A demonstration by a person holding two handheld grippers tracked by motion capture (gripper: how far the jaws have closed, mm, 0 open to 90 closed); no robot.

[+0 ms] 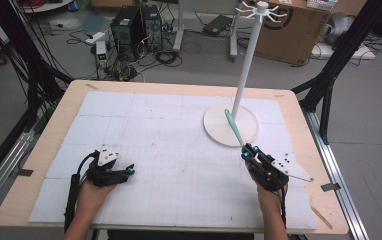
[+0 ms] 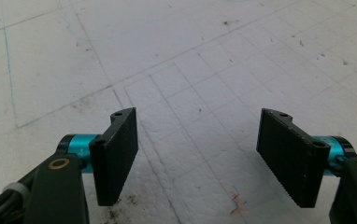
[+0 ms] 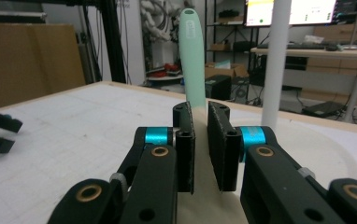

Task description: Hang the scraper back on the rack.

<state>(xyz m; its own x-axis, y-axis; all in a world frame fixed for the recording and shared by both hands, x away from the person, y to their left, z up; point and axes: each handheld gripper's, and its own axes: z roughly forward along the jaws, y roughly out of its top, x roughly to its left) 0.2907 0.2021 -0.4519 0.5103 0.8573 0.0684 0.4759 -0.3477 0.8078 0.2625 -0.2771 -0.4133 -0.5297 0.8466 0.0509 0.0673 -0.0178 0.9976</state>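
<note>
Covering a wooden table (image 1: 49, 145), a scuffed white gridded foam sheet (image 1: 169, 150) is seen under the wide-open left gripper (image 2: 197, 156), while a smooth mint-green stick (image 1: 234, 129) is clamped by the right gripper (image 1: 249, 150), slanting over a white stand's round base (image 1: 219, 130).

No legible text, brand, number or sign in any view. Cardboard box (image 1: 299, 30), far right on the floor: dark round printed mark, characters not readable. Pale green utensil handle (image 3: 191, 60): faint embossed marking near its tip, too blurred to read. Monitor screens (image 3: 291, 11), far background: lit content, too small to make out.
</note>
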